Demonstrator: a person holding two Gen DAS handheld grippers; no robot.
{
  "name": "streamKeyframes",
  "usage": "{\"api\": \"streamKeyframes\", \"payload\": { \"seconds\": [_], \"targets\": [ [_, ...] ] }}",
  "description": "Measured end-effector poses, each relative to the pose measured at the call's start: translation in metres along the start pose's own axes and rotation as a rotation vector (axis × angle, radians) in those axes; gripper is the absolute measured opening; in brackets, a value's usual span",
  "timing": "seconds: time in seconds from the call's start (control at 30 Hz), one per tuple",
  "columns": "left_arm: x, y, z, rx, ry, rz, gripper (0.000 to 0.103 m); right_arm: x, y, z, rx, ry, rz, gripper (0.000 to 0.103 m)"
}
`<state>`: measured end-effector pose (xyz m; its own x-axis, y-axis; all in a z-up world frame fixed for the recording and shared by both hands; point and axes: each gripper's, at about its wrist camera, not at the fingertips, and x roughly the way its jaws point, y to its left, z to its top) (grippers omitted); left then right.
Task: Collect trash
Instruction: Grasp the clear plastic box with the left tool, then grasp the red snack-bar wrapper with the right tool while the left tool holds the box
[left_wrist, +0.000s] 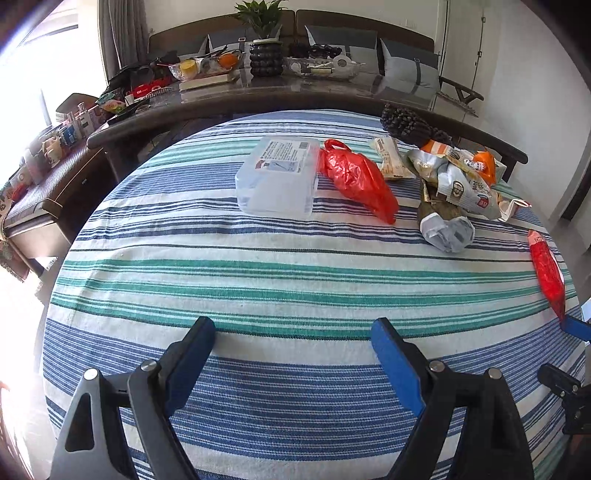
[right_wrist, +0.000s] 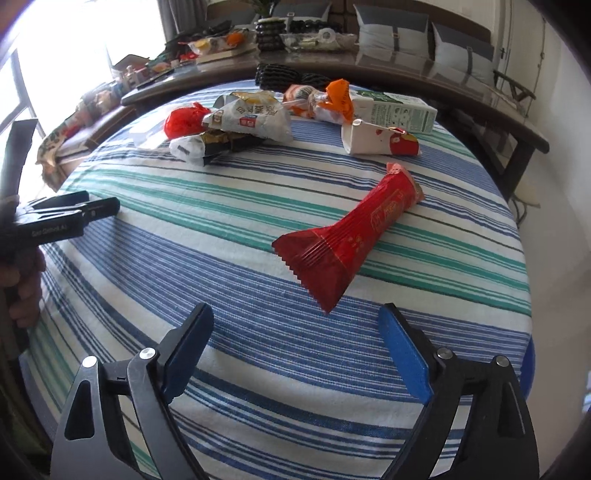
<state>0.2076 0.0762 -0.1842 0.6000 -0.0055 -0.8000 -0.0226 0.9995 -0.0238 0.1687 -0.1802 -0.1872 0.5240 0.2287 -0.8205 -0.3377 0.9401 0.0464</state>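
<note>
**Trash scattered on striped cloth, both grippers empty**

Two grippers are seen over a table covered by a striped cloth (left_wrist: 258, 280). The left gripper (left_wrist: 293, 332) is held with jaws wide apart, nothing between them. The right gripper (right_wrist: 295, 319) is likewise spread, empty, just short of one red wrapper (right_wrist: 351, 240) lying flat and alone on the cloth.

Farther back, the rest of the trash is gathered: one red bag (left_wrist: 356, 177), one clear lidded box (left_wrist: 277, 177) touching it, one crumpled pile of snack bags (right_wrist: 247, 118), one orange wrapper (right_wrist: 338, 101), one white carton (right_wrist: 395, 109) lying on its side, and one flattened red-and-white paper cup (right_wrist: 376, 142).

Behind the cloth a dark table (left_wrist: 295, 92) is crowded with bowls, a potted plant (left_wrist: 264, 40) and small items. Nothing is seen between the right gripper and the red wrapper.
</note>
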Motion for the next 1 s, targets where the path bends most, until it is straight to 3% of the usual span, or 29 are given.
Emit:
{"api": "streamKeyframes", "payload": {
  "seconds": [0.23, 0.5, 0.57, 0.6, 0.73, 0.87, 1.0],
  "targets": [
    [0.040, 0.016, 0.052, 0.028, -0.012, 0.014, 0.089, 0.005, 0.005, -0.001, -0.013, -0.019, -0.021, 0.101],
    [0.053, 0.013, 0.083, 0.121, -0.059, -0.014, 0.088, 0.009, 0.004, -0.001, -0.007, -0.021, -0.027, 0.103],
    [0.053, 0.009, 0.085, 0.149, -0.065, -0.049, 0.073, 0.009, 0.004, -0.001, -0.008, -0.020, -0.025, 0.103],
    [0.053, 0.009, 0.083, 0.159, -0.060, -0.050, 0.061, 0.009, 0.003, 0.000, -0.011, -0.019, -0.021, 0.103],
    [0.037, 0.017, 0.065, 0.098, -0.054, -0.024, 0.061, 0.003, -0.012, 0.002, 0.008, -0.019, 0.067, 0.102],
    [0.003, 0.029, 0.032, -0.013, -0.043, 0.005, 0.061, -0.014, -0.054, 0.013, 0.231, -0.087, 0.163, 0.102],
    [-0.024, 0.018, -0.001, -0.012, -0.062, 0.018, 0.061, -0.004, -0.060, 0.035, 0.322, -0.082, 0.124, 0.102]
  ]
}}
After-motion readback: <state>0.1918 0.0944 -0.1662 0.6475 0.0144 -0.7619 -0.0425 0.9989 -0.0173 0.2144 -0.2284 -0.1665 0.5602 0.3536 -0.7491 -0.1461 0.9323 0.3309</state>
